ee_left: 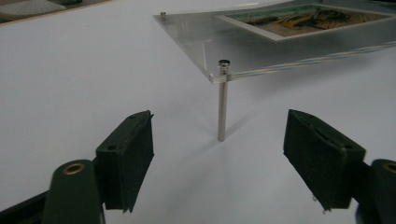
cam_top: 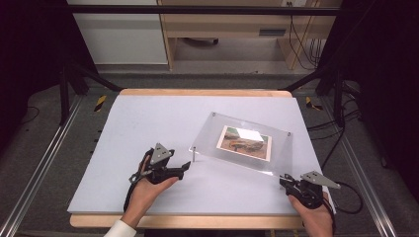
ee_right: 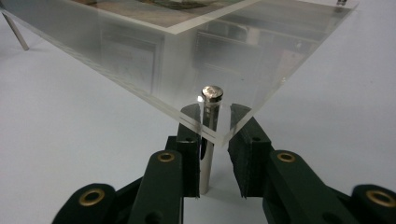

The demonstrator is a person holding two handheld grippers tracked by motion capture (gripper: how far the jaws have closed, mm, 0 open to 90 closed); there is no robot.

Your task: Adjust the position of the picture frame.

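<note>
The clear frame (cam_top: 247, 140) is standing on thin metal legs on the counter (cam_top: 138, 123). The right gripper (ee_right: 215, 140) is closing its jaws around the near-corner leg (ee_right: 208, 154); squeezing squarely will keep it upright. The left gripper (ee_left: 219, 154) is waiting wide open before its leg (ee_left: 222, 107).

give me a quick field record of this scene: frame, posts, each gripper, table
frame: clear acrylic photo frame holding a printed picture, raised off the table on metal posts at its corners
left post: thin metal post standing upright under the near-left corner
right post: metal post at the near-right corner
left gripper: left gripper open, jaws either side of the left post, not touching it
right gripper: right gripper jaws close around the right post; contact unclear
table: white table
</note>
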